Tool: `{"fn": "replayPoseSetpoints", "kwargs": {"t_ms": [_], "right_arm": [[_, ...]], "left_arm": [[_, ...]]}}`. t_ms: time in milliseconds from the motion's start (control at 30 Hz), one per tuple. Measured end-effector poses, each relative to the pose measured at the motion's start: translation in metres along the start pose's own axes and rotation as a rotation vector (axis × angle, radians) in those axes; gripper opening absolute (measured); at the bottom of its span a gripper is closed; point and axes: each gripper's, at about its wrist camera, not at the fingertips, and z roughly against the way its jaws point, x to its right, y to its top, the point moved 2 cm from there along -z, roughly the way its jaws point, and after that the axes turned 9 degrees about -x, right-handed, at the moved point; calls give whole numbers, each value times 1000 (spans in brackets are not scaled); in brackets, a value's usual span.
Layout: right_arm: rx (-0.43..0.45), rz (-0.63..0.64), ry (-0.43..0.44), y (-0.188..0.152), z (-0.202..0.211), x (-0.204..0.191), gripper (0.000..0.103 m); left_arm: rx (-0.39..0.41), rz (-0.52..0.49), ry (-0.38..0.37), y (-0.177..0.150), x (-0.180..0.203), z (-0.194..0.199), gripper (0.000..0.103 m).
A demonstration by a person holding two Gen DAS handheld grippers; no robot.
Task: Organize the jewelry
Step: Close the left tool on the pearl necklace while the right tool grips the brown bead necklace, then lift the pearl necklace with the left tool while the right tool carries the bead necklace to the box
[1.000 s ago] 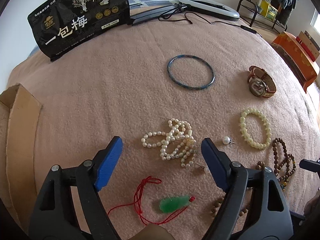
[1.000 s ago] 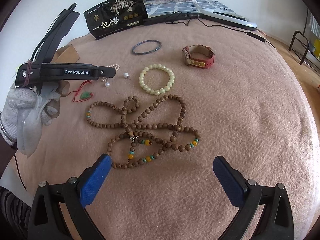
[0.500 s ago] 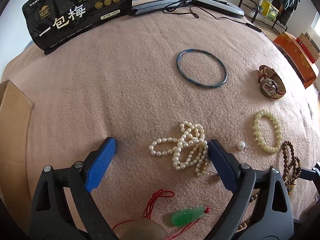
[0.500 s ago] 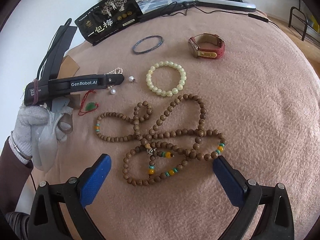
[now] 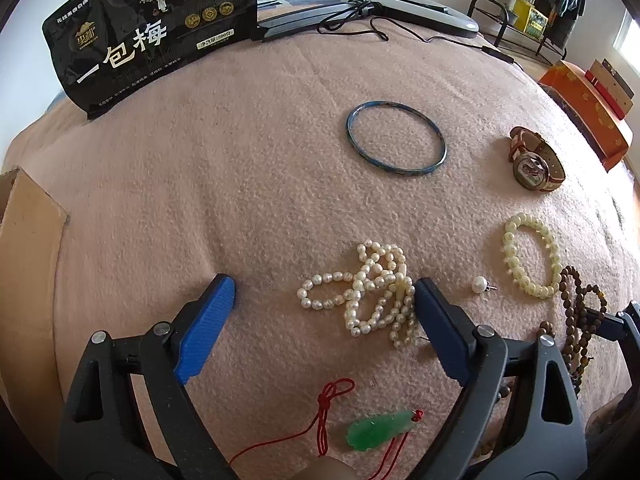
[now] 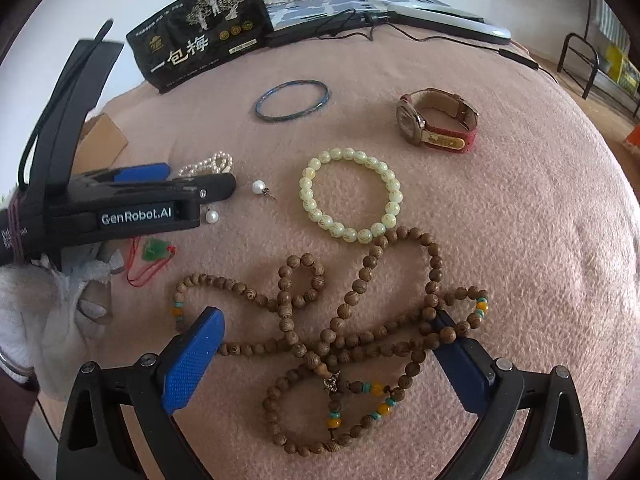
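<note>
A white pearl necklace (image 5: 370, 288) lies bunched on the pink blanket (image 5: 240, 184). My left gripper (image 5: 324, 292) is open, low over the blanket, with the pearls between its fingers, close to the right one. My right gripper (image 6: 328, 320) is open around the long brown wooden bead necklace (image 6: 360, 320). A green jade pendant on red cord (image 5: 378, 434) lies below the left gripper. A pearl earring (image 5: 480, 285), a pale green bead bracelet (image 5: 530, 256), a blue bangle (image 5: 396, 139) and a watch (image 5: 536, 160) lie beyond.
A black snack bag (image 5: 152, 28) stands at the back left, a cable and a grey device (image 5: 400, 4) behind it. A cardboard flap (image 5: 28, 216) is at the left edge. An orange box (image 5: 584, 112) sits off the right side. A second pearl earring (image 6: 212, 216) lies by the left gripper.
Both grippers have moved forward and lower. The left one now has the pearl necklace between its fingers; the right one now straddles the wooden bead necklace. Both stay open.
</note>
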Motion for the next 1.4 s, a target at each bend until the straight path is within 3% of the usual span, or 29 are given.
{"fn": "replayPoseSetpoints", "kwargs": {"t_ms": [100, 267, 333, 433, 500, 633, 667, 867, 1233, 1300, 1400], "right_arm": [[17, 53, -43, -4, 1, -2, 93], [40, 53, -54, -5, 9, 9, 62], [45, 58, -52, -5, 11, 12, 50], [48, 67, -36, -9, 14, 15, 38], [48, 78, -21, -8, 14, 14, 33], [56, 63, 16, -9, 14, 18, 23], [57, 57, 26, -9, 15, 19, 22], [67, 24, 79, -13, 21, 24, 18], [141, 45, 100, -17, 60, 18, 18], [156, 49, 101, -18, 70, 17, 10], [183, 57, 103, -17, 86, 16, 10]], "left_arm": [[9, -4, -6, -1, -1, 3, 84], [23, -6, -27, -1, 1, 7, 68], [30, -15, -44, -1, 3, 9, 53], [34, -20, -59, 0, 6, 10, 40], [39, -15, -61, 0, 7, 11, 37], [51, 32, -99, -2, 4, 13, 12], [53, 42, -109, -2, 4, 13, 10], [75, 89, -147, -5, -1, 20, 7], [146, 113, -183, -9, 1, 58, 6], [160, 120, -188, -11, 0, 67, 6], [175, 127, -195, -15, -2, 80, 6]]}}
